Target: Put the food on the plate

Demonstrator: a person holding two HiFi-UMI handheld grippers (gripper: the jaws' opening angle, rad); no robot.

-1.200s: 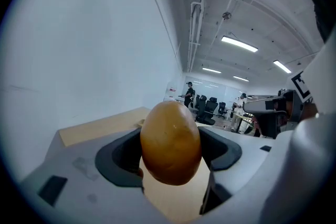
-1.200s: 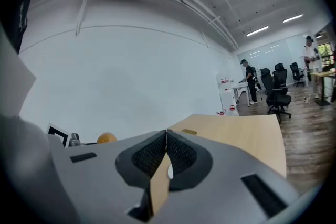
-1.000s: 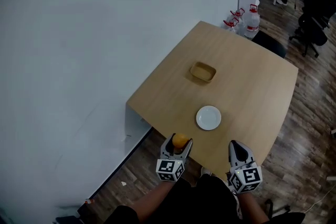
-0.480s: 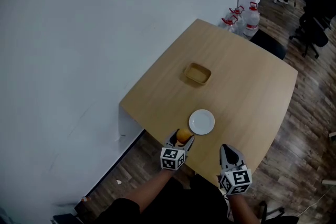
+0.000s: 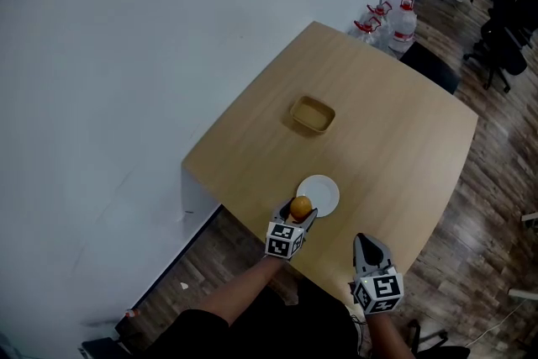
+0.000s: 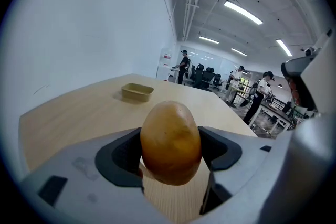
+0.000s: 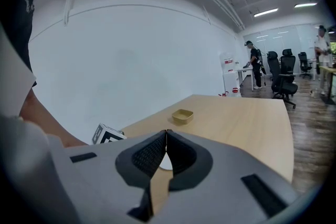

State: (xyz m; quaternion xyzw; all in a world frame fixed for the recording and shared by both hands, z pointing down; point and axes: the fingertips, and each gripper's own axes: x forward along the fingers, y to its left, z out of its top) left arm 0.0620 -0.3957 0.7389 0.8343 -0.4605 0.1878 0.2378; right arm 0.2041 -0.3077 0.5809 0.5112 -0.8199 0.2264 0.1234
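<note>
So the left claw (image 5: 299,213) is clamped on the potato (image 5: 301,205), an orange-brown oval thing held upright between the two pads. The left gripper view shows it dead center with a dark pad pressed against each side. In the head view the potato sits just below the middle of the frame, right at the lower-left rim of the white plate (image 5: 327,190). It overlaps the rim a bit, but I can't tell how high above the table (image 5: 395,139) it is.

The right claw (image 5: 367,243) is at the bottom right of the frame, off the near table edge. Its jaws are pinched together with nothing between them.

Further up the table, toward the middle of the frame, there's a small tan tray (image 5: 312,114), well apart from the plate. A few water jugs (image 5: 403,17) stand on the wood floor past the far corner, upper right.
</note>
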